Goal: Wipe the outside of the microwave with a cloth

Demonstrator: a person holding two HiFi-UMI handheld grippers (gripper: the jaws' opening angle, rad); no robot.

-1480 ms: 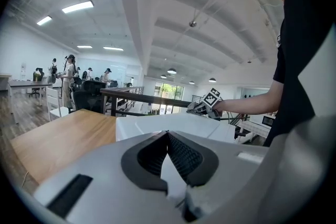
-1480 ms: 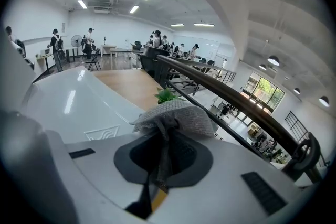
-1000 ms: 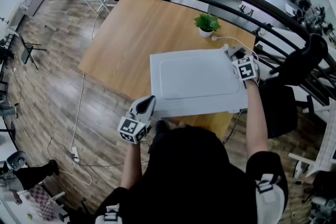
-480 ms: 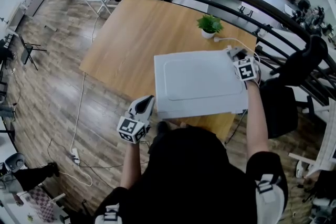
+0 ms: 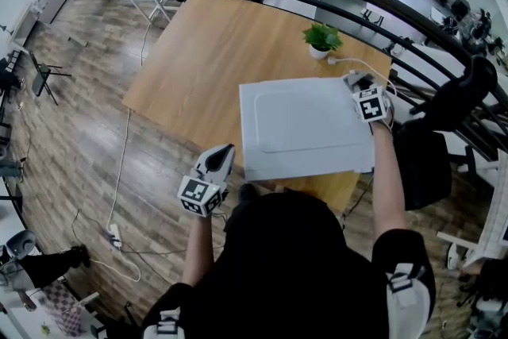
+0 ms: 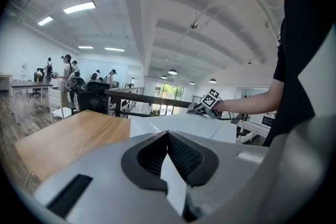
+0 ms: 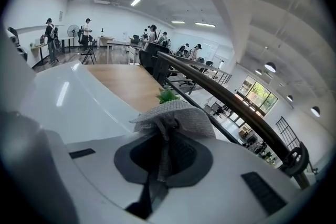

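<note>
The white microwave (image 5: 305, 127) stands on the wooden table (image 5: 206, 52), its flat top facing me. My right gripper (image 5: 353, 82) rests at the top's back right corner, shut on a grey cloth (image 5: 358, 76). In the right gripper view the cloth (image 7: 173, 115) bunches out of the closed jaws over the microwave top (image 7: 68, 102). My left gripper (image 5: 225, 149) hangs off the microwave's front left corner, apart from it, shut and holding nothing. The left gripper view looks across the microwave (image 6: 181, 124) to the right gripper (image 6: 202, 108).
A small potted plant (image 5: 321, 38) stands behind the microwave, with a white cable (image 5: 357, 62) beside it. A dark railing (image 5: 381, 0) runs past the table's far side. A black chair (image 5: 425, 163) is at the right, and cables lie on the floor (image 5: 115, 194).
The head view has shifted slightly, so the microwave sits a little further right in frame. Both grippers hold about the same places.
</note>
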